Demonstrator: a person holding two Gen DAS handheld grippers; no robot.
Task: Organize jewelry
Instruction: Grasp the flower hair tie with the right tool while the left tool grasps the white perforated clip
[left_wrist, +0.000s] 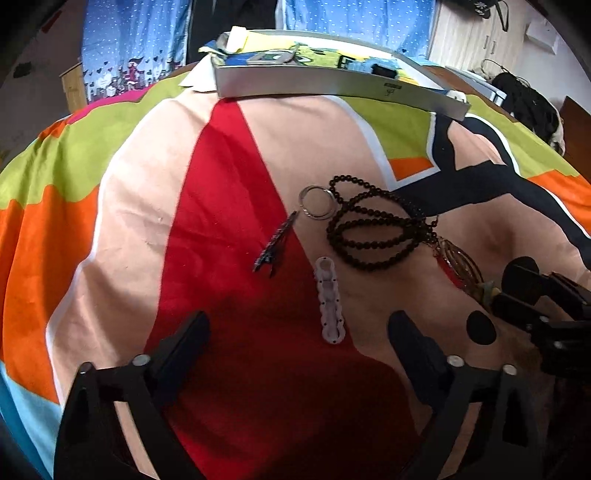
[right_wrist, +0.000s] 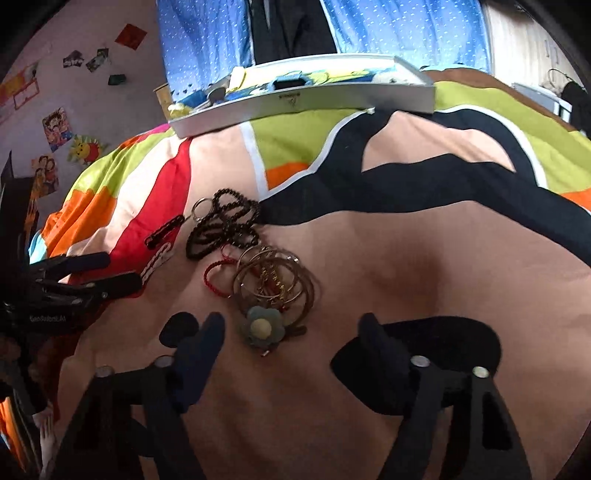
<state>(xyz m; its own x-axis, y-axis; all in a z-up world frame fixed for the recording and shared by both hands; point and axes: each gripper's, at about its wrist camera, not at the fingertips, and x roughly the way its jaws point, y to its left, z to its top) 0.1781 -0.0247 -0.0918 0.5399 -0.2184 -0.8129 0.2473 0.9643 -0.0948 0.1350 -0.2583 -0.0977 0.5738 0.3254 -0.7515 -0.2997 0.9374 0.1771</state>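
Jewelry lies on a colourful bedspread. A black bead necklace (left_wrist: 373, 229) (right_wrist: 221, 229) is coiled beside a silver ring (left_wrist: 317, 202) (right_wrist: 202, 208). A dark hair clip (left_wrist: 275, 243) (right_wrist: 164, 230) and a white link piece (left_wrist: 330, 299) lie left of it. Gold bangles (right_wrist: 275, 282) (left_wrist: 460, 264), a red cord bracelet (right_wrist: 216, 278) and a flower hair tie (right_wrist: 263, 328) sit nearer. My left gripper (left_wrist: 299, 332) is open just short of the white piece. My right gripper (right_wrist: 291, 332) is open, with the flower hair tie between its fingertips. Nothing is held.
A white tray (left_wrist: 332, 83) (right_wrist: 295, 103) with a cartoon-print lining and small items stands at the far edge of the bed. Blue curtains hang behind it. Each gripper shows at the edge of the other's view. Posters cover the left wall.
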